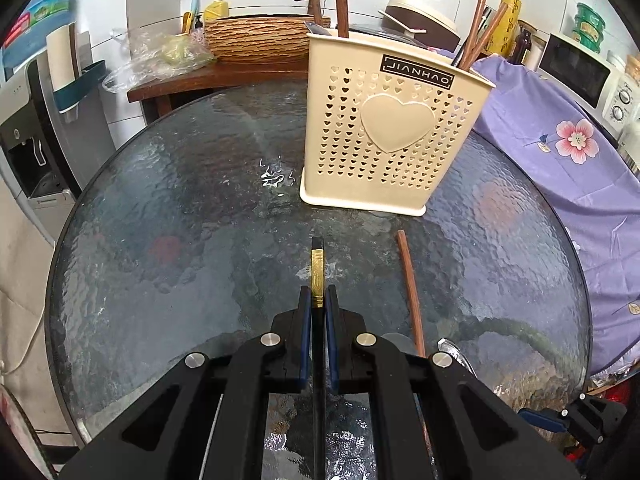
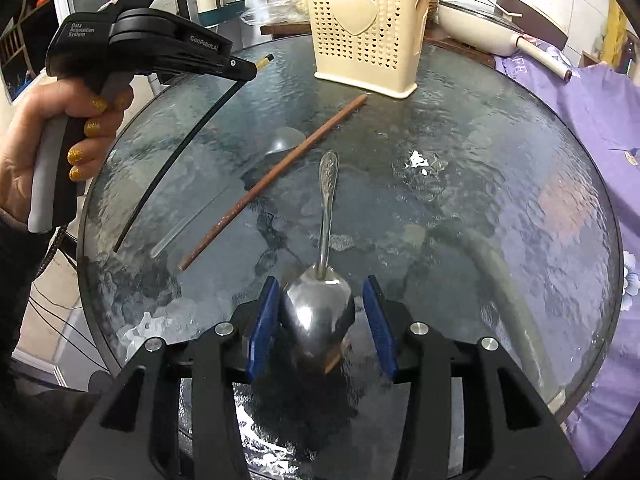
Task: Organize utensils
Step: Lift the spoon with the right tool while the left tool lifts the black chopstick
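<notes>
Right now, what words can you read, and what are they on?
"JIANHAO": black label on the cream utensil basket.
"Data Acquisition System": back of the left gripper.
"GenRobot.AI": side of the same gripper.
Yellow packet behind the basket: writing too blurred to read.
Microwave dial markings: too small.

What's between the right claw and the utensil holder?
Right wrist view: the spoon inside the open right claw, then bare glass table up to the utensil holder.

Spoon (image 2: 326, 208) lies right of chopstick (image 2: 276, 180), before holder (image 2: 364, 28).

Open glass table (image 1: 180, 220) left of the utensil holder (image 1: 394, 128); brown chopstick (image 1: 410, 292) lies across its right approach.
</notes>
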Tool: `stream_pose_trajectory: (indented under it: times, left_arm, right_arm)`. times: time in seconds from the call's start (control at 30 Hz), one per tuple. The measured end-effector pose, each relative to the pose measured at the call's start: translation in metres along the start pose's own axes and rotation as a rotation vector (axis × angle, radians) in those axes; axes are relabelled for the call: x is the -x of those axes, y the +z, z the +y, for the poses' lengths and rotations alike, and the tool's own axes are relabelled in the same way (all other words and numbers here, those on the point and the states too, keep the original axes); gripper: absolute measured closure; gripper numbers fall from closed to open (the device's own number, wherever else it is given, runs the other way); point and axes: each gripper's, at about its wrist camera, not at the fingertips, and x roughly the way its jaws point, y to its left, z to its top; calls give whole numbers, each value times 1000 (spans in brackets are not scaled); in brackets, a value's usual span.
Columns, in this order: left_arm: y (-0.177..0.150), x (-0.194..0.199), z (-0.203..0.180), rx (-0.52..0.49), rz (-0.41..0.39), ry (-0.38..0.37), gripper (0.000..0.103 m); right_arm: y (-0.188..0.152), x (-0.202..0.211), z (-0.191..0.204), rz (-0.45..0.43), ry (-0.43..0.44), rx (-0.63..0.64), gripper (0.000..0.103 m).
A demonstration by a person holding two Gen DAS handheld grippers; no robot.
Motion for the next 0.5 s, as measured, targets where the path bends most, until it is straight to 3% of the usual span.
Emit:
stream_pose_trajectory:
  times: [0.17,0.5]
  left_arm:
    - [-3,-1,-1,1,5,-1,96]
    - [-3,-1,0,3,5,2,96]
  right_arm:
    - [5,-2,-3,-17,0,-13,57]
    - [56,-38,-5,17,-11,-47,58]
